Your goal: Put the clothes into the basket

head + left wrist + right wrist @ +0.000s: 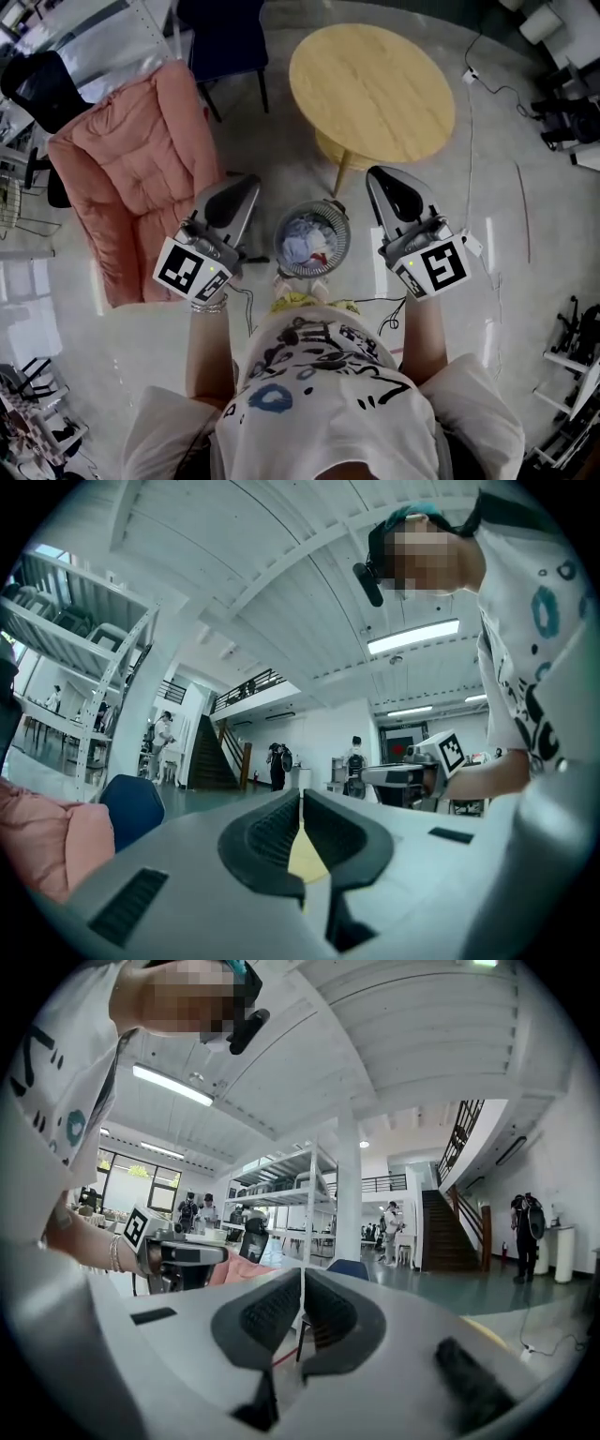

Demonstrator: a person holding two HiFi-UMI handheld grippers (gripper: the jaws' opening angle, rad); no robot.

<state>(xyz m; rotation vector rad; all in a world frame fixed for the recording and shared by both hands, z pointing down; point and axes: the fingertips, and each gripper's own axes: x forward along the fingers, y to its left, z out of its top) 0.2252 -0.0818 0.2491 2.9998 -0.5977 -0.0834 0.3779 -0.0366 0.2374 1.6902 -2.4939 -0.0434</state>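
Observation:
In the head view a round wire basket stands on the floor between my two grippers, with white, blue and red clothes piled inside it. My left gripper is held up to the basket's left, my right gripper to its right; both point away from me, level and above the basket. In the left gripper view the left gripper has its jaws together with nothing between them. The right gripper view shows the right gripper the same way, pads meeting and empty. Neither gripper touches the clothes.
A pink padded armchair stands to the left and a round wooden table behind the basket. A dark blue chair is at the back. Cables run over the floor at right. Shelving and several people stand far off.

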